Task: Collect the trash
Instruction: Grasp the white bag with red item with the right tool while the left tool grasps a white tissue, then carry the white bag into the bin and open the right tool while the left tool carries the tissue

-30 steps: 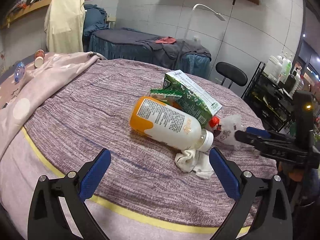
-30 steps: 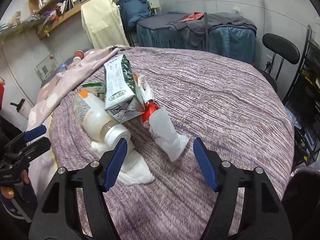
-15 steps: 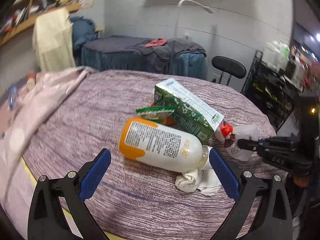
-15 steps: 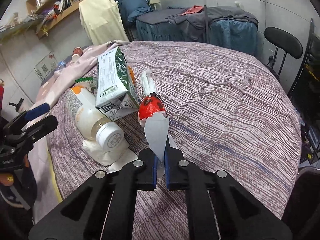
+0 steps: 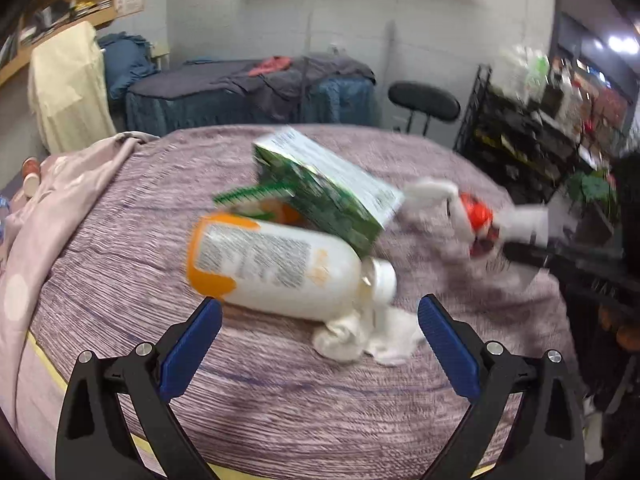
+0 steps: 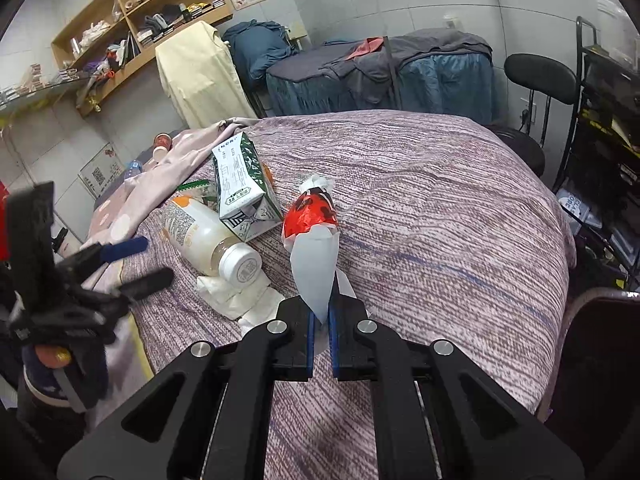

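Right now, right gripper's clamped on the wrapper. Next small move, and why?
Probably lift it straight up and clear. The right gripper is shut on the white tail of the red-and-white wrapper, whose red end sits close beside the green milk carton. The open left gripper faces the white plastic bottle, apart from it.

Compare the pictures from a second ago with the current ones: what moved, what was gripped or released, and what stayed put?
The right gripper, open a second ago, has shut on the red-and-white wrapper and drawn it away from the carton. The left gripper stayed open, holding nothing, and edged closer to the bottle. Bottle, carton and crumpled tissue remain lying together on the bedspread.
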Available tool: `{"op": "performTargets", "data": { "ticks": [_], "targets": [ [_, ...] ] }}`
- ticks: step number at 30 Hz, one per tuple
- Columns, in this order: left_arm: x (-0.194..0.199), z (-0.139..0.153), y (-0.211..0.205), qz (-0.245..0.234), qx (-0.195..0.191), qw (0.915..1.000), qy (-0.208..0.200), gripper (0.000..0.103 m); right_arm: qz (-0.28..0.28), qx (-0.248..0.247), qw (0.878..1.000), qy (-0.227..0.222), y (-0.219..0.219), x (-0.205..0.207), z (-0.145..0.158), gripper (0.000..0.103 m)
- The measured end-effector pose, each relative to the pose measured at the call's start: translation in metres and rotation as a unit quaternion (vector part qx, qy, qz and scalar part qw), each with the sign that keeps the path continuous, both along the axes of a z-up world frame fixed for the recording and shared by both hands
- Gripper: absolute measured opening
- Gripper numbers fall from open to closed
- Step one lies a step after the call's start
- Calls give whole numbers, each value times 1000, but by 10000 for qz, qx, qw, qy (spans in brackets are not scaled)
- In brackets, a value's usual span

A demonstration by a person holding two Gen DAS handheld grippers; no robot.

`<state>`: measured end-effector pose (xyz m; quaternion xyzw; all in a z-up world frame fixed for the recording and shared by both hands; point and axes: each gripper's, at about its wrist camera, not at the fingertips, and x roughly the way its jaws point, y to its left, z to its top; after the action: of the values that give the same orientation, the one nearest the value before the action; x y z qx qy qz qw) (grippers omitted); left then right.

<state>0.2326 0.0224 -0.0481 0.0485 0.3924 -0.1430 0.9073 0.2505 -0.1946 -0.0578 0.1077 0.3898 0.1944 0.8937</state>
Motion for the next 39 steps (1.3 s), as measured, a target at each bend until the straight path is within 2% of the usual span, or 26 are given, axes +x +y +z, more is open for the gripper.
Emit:
{"op": "performTargets", "data": {
  "ticks": [1,3,6,7,8,9,11,14,18,27,35,39],
  "targets": [
    [2,-8,-8,-47,201,9997,122,91,-16,24,10000,-8,-2,-3,1,6],
    [10,-25,-20,-79,564,9973,453,80,-45,84,10000,-25,-7,-9,1,6],
    [27,-44,-26,-7,705,9935,899,66,-103,195,9997,-64,-14,-22,4,6],
    [30,-44,-27,39,706,9936,877,64,-107,218,9997,-72,-16,-26,4,6],
    [31,-43,-27,65,683,9942,833,55,-123,241,9996,-79,-19,-30,5,6],
    [32,-42,-27,66,630,9945,835,36,-138,259,9995,-82,-21,-35,5,6],
    [33,-42,-26,-15,435,9941,993,11,-168,289,9994,-82,-25,-42,5,6],
    [24,-41,-27,-14,333,9948,958,8,-239,367,9990,-96,-34,-55,5,6],
    [3,-30,-19,87,-40,9966,823,7,-341,476,9982,-157,-47,-70,7,6],
    [-64,16,-10,238,-708,9972,82,7,-490,656,9960,-357,-73,-104,14,6],
    [-94,31,-26,188,-1049,9941,-211,7,-672,672,9943,-477,-95,-130,17,6],
    [-104,38,-38,90,-1087,9935,-312,7,-804,622,9932,-559,-107,-145,19,6]
  ]
}}
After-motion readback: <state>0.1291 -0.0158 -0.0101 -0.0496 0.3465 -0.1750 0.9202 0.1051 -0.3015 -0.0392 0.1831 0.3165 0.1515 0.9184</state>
